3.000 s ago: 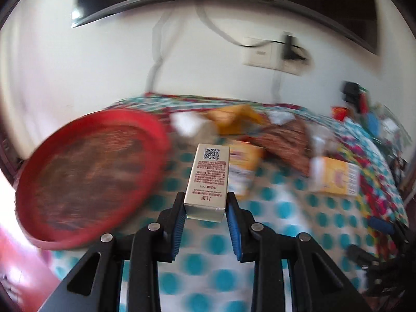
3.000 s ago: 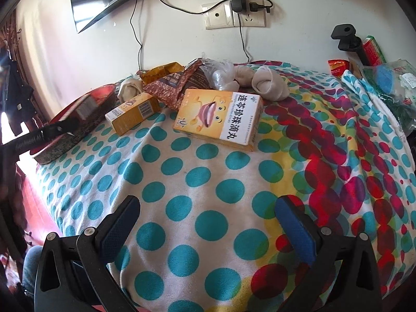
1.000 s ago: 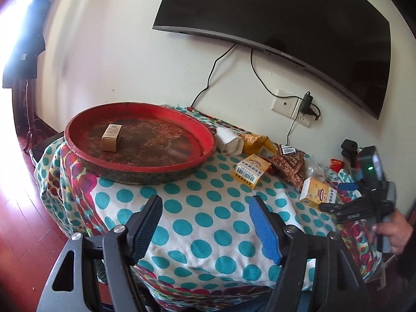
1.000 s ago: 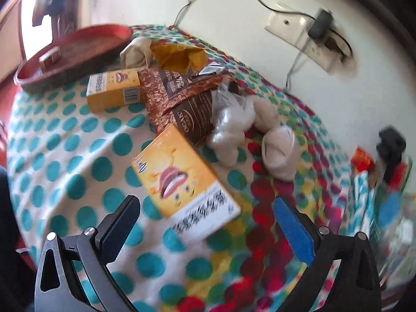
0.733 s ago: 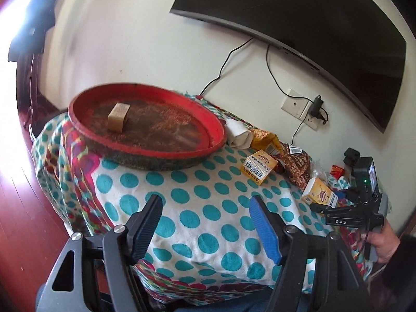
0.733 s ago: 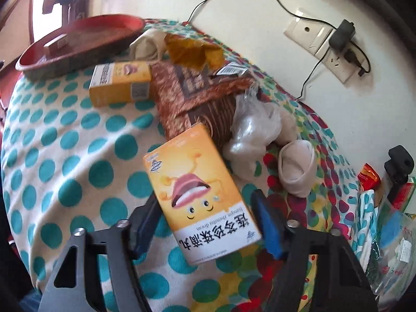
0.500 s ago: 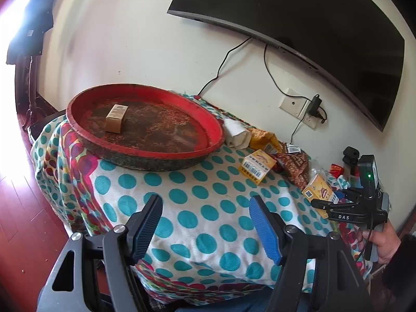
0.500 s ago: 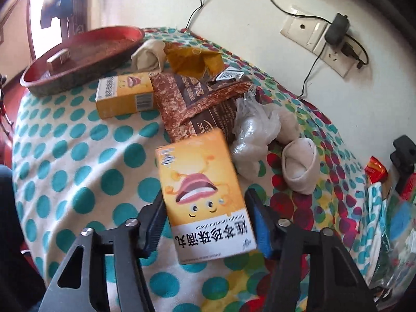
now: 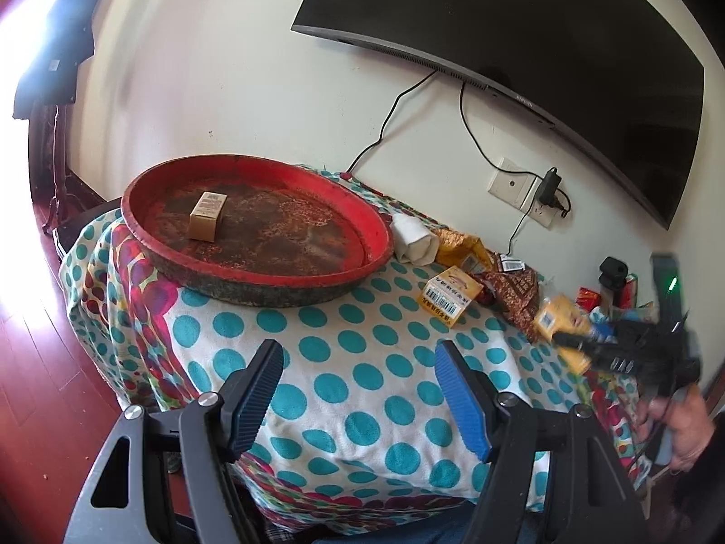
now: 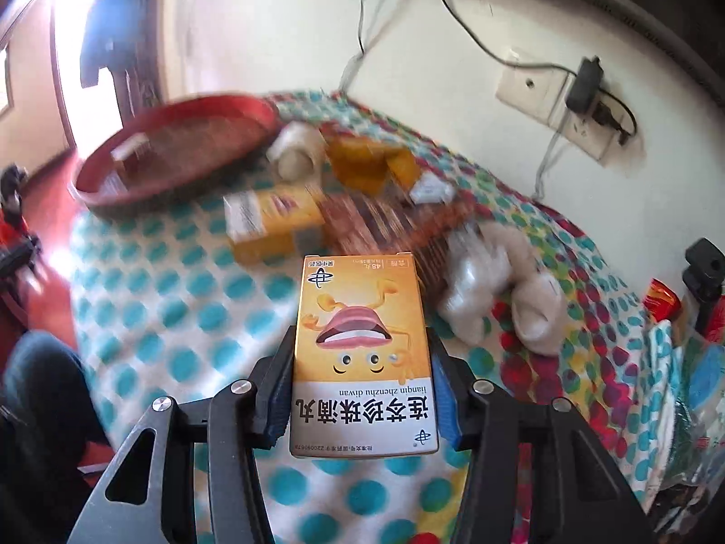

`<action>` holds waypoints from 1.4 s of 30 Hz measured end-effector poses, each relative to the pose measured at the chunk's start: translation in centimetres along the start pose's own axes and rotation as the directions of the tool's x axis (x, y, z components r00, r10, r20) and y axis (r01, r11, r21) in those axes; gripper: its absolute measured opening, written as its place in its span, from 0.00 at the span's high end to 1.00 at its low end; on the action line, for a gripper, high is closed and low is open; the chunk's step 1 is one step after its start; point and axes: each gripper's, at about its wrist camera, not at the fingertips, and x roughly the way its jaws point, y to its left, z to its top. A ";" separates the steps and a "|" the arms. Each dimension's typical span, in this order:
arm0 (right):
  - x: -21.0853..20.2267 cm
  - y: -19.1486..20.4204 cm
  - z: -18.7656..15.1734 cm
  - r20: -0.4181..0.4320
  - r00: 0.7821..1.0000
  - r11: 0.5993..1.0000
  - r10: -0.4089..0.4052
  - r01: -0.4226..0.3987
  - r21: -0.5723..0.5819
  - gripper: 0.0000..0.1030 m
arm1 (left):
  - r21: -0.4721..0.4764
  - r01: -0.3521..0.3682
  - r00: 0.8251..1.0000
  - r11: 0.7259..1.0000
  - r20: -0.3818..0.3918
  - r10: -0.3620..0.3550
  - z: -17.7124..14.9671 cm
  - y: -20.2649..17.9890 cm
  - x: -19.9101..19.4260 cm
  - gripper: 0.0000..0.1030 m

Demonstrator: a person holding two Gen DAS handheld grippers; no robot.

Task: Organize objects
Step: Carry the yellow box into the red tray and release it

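My right gripper [image 10: 360,344] is closing its jaws on an orange medicine box [image 10: 362,317] with a cartoon mouth. Both blue pads press its long sides, and it hangs lifted off the dotted tablecloth [image 10: 181,308]. In the left wrist view the same box [image 9: 559,317] shows blurred at the far right in the right gripper [image 9: 584,340]. My left gripper [image 9: 359,349] stands open with nothing in it, over the table's near edge. A round red tray [image 9: 371,226] at the back left holds one small beige box [image 9: 207,215].
A second orange box [image 9: 451,292], a brown snack bag [image 9: 516,292], a yellow packet [image 9: 457,240] and a white roll [image 9: 414,242] lie by the tray. Clear bags [image 10: 476,281] sit right of my held box. A wall socket [image 9: 516,190] and TV [image 9: 543,22] are behind.
My right gripper has shut on the orange medicine box and raised it off the cloth, turning it straight between the jaws. The left gripper stays open and has hardly moved.
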 end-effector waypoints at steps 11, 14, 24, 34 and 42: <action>2.9 9.4 9.0 0.050 0.996 0.992 0.079 -0.074 -0.099 0.53 | -0.054 -0.039 0.999 0.998 0.006 0.040 0.4 1.5 -0.4 0.31; 4.7 12.2 10.9 0.045 0.995 0.989 0.092 -0.086 -0.122 0.53 | -0.069 -0.050 0.999 0.996 0.002 0.050 0.6 2.2 -0.4 0.31; 12.0 18.7 15.3 -0.020 0.992 0.984 0.126 -0.127 -0.127 0.53 | -0.099 -0.106 0.993 0.989 0.042 0.111 1.8 4.5 -1.4 0.31; 16.5 23.0 16.2 -0.075 0.989 0.975 0.129 -0.140 -0.170 0.53 | -0.172 -0.111 0.993 0.979 0.024 0.117 2.4 6.8 -0.9 0.31; 17.3 23.0 16.2 -0.082 0.981 0.974 0.178 -0.188 -0.131 0.20 | -0.170 -0.114 0.992 0.979 0.027 0.120 2.4 6.6 -0.9 0.31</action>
